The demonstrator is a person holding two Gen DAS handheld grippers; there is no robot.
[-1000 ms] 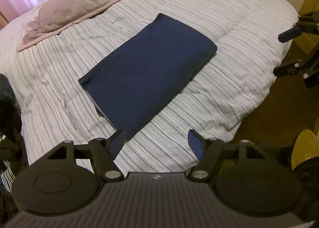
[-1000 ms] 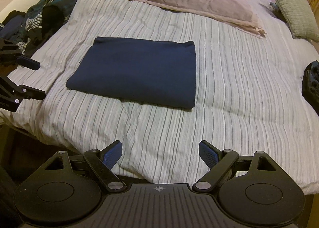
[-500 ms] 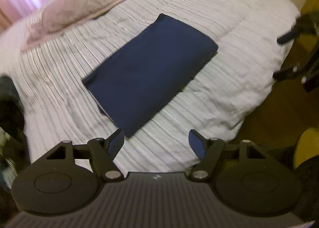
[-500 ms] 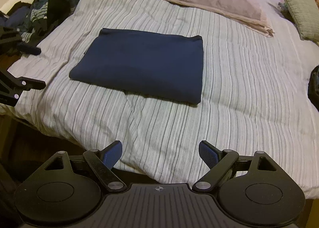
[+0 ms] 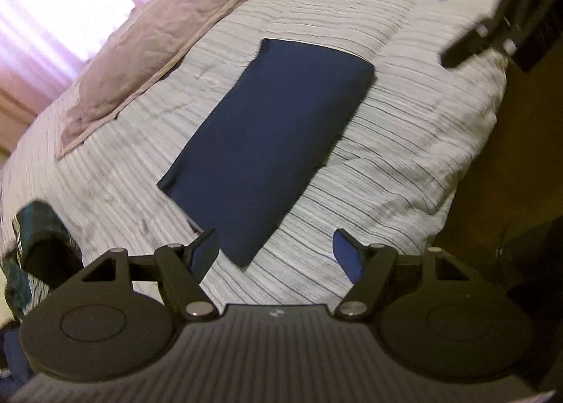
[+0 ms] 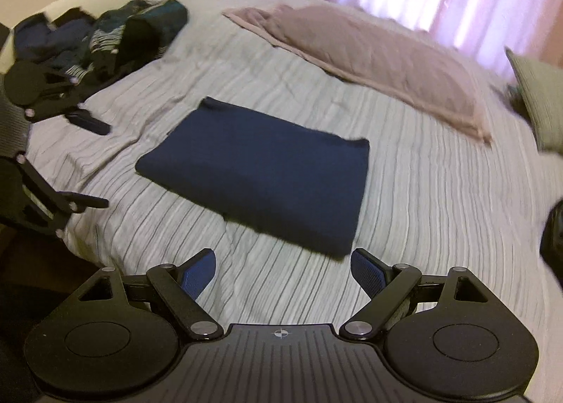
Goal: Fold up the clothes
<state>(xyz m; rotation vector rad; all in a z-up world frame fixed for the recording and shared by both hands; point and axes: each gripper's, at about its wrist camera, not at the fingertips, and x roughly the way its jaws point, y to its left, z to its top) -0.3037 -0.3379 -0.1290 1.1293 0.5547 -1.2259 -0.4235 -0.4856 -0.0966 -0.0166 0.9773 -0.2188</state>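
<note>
A navy garment [image 5: 271,142] folded into a neat rectangle lies flat in the middle of the striped bed [image 5: 404,128]. My left gripper [image 5: 276,255] hovers open just short of the garment's near corner, nothing between its fingers. The same navy garment [image 6: 260,170] shows in the right wrist view, with my right gripper [image 6: 283,274] open above the bedding just before its near right corner. The left gripper [image 6: 88,163] appears at the left edge of the right wrist view, and the right gripper [image 5: 454,16] at the top right of the left wrist view, both open.
A mauve pillow [image 6: 380,61] lies along the far side under a bright curtained window. A heap of unfolded dark and striped clothes [image 6: 105,37] sits at the bed's far left corner. A green cushion [image 6: 538,93] rests at the right. Brown floor [image 5: 510,156] borders the bed's edge.
Both wrist views have rolled, so the bed and garment sit tilted. The left gripper has come closer over the bed toward the garment's near corner. Both grippers stay open.
</note>
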